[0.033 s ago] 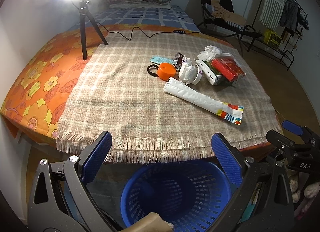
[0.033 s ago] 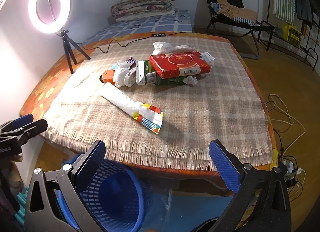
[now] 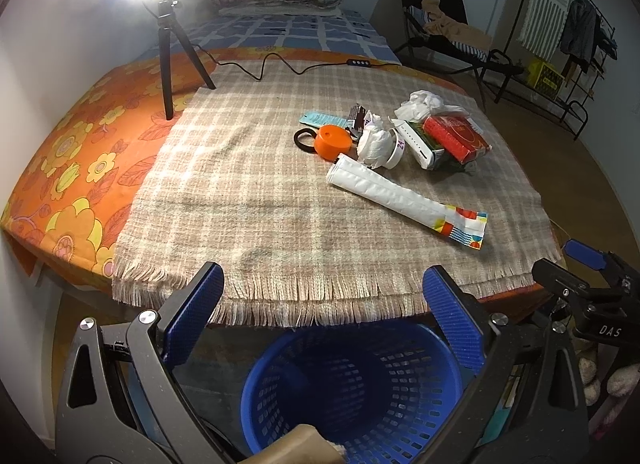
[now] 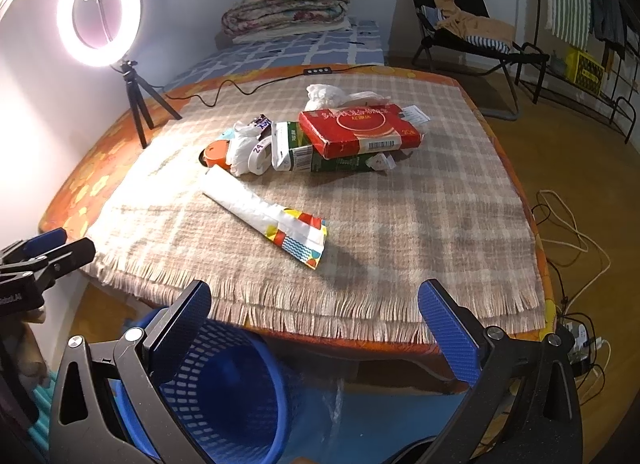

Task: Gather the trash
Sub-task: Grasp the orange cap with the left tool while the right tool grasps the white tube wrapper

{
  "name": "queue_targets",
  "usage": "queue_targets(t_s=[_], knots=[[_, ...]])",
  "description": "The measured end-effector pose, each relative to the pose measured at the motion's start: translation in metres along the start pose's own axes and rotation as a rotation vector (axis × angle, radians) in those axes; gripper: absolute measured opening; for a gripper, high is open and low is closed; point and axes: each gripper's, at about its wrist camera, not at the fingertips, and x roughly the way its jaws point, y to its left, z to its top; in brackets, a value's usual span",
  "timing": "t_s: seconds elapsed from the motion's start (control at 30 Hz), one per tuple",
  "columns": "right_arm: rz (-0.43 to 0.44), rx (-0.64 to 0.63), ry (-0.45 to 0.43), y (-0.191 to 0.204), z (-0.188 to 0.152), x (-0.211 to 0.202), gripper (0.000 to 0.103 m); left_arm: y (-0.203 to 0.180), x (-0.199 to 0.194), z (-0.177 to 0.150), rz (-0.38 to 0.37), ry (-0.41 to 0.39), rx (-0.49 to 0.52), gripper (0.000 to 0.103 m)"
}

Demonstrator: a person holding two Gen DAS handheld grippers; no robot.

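Trash [image 3: 400,135] is all bunched up in one pile on the plaid cloth [image 3: 260,191], well ahead of both your grippers and not touching either. Using the red box [image 4: 360,129] as the anchor: it's lying on top of a green carton [image 4: 316,153], crumpled white plastic [image 4: 332,93] sits just behind it, and toward the ring light side you've got a tape roll [image 4: 258,157], a wad of white tissue [image 4: 240,145] and an orange lid [image 4: 216,153]. A long white wrapper [image 4: 266,215] with a colourful end lies apart from the box, on the side nearer you.

Your left gripper [image 3: 322,316] has its jaws spread wide with nothing between them, hanging over the blue basket [image 3: 352,388] off the cloth's fringed edge. Your right gripper [image 4: 314,322] is the same deal, spread wide and empty, with the basket down to its left.

Left view gives you stuff the right one hides: a teal packet [image 3: 320,118] and a black ring [image 3: 304,139] beyond the lid, plus straight down into the basket. Right view shows the box's printed top and barcode, and cables [image 4: 568,240] on the floor past the cloth's right edge. Each view catches the other gripper at its edge.
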Motion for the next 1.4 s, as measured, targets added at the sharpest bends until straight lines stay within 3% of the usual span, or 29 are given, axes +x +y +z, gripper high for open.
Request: queue_targets(t_s=[0.17, 0.3, 0.57, 0.9, 0.97, 1.13, 1.2, 1.27, 1.4], knots=[[-0.004, -0.040, -0.067, -0.001, 0.001, 0.000, 0.102, 0.000, 0.008, 0.006, 0.007, 0.003, 0.016, 0.101], [0.054, -0.065, -0.073, -0.003, 0.010, 0.003, 0.102, 0.004, 0.017, 0.017, 0.006, 0.014, 0.014, 0.101], [0.147, -0.109, 0.009, 0.000, 0.037, 0.024, 0.102, 0.014, 0.040, 0.054, -0.040, 0.040, 0.005, 0.100], [0.214, -0.218, 0.128, 0.020, 0.048, 0.071, 0.101, 0.008, 0.099, 0.093, -0.085, 0.119, 0.062, 0.071], [0.218, -0.227, 0.141, 0.021, 0.052, 0.079, 0.096, 0.002, 0.110, 0.096, -0.082, 0.127, 0.096, 0.065], [0.224, -0.246, 0.159, 0.023, 0.059, 0.094, 0.095, -0.005, 0.141, 0.106, -0.093, 0.159, 0.141, 0.062], [0.232, -0.244, 0.170, 0.023, 0.061, 0.100, 0.094, -0.007, 0.153, 0.110, -0.097, 0.174, 0.155, 0.054], [0.240, -0.248, 0.180, 0.025, 0.062, 0.103, 0.086, -0.008, 0.166, 0.113, -0.091, 0.185, 0.162, 0.054], [0.241, -0.255, 0.193, 0.027, 0.065, 0.111, 0.086, -0.009, 0.184, 0.118, -0.089, 0.197, 0.166, 0.050]])
